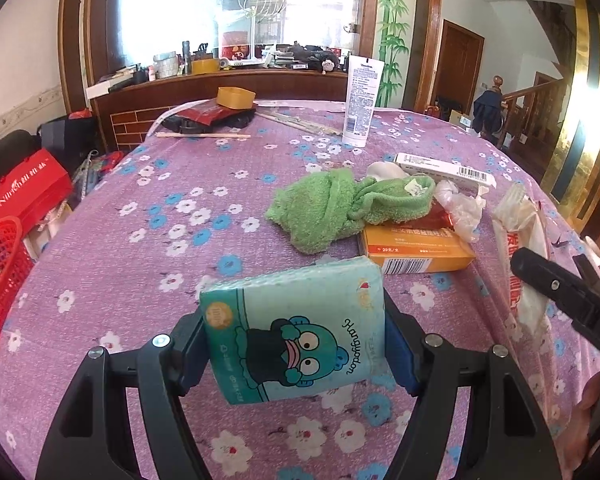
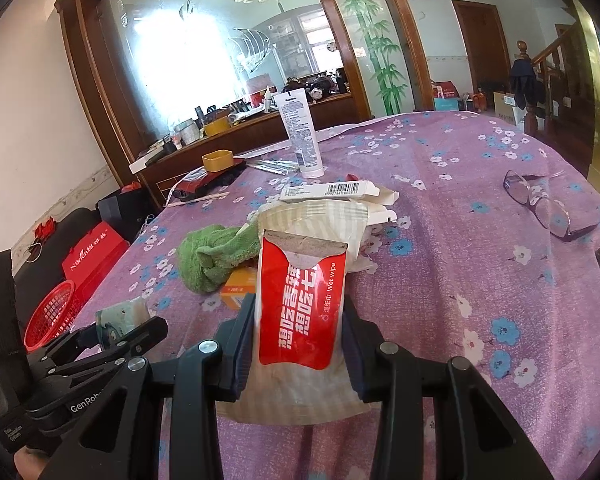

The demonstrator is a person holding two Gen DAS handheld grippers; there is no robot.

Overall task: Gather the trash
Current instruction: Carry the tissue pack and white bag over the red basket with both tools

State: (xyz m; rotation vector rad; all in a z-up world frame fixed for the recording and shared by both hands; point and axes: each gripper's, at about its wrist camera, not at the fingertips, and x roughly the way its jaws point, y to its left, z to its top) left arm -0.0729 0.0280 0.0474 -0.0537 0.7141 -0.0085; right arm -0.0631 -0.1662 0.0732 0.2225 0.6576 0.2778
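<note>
Left gripper (image 1: 296,344) clamped on a teal tissue pack (image 1: 296,332) with a cartoon face, pack pinched by its two side edges and held tilted above the desk (image 1: 140,264). Right gripper (image 2: 300,344) clamped on a red-and-white wet wipe packet (image 2: 302,300), held upright, top flap torn open; a pale crumpled wrapper sits behind it in the same grip. Desk covered in a purple flowered cloth. Beyond the tissue pack: a green towel (image 1: 332,208), bunched, lying partly over an orange box (image 1: 416,252); crumpled clear plastic (image 1: 460,208) touching the box's far right corner. A long white carton (image 1: 444,170) with a barcode lies behind the towel. White lotion tube (image 1: 362,100) stands upright on its cap further back. Eyeglasses (image 2: 540,204) lie open on the right side of the desk, well apart from the pile. Red basket (image 1: 0,272) sits off the desk's left edge, lower down, beside a red bag (image 1: 28,188).
</note>
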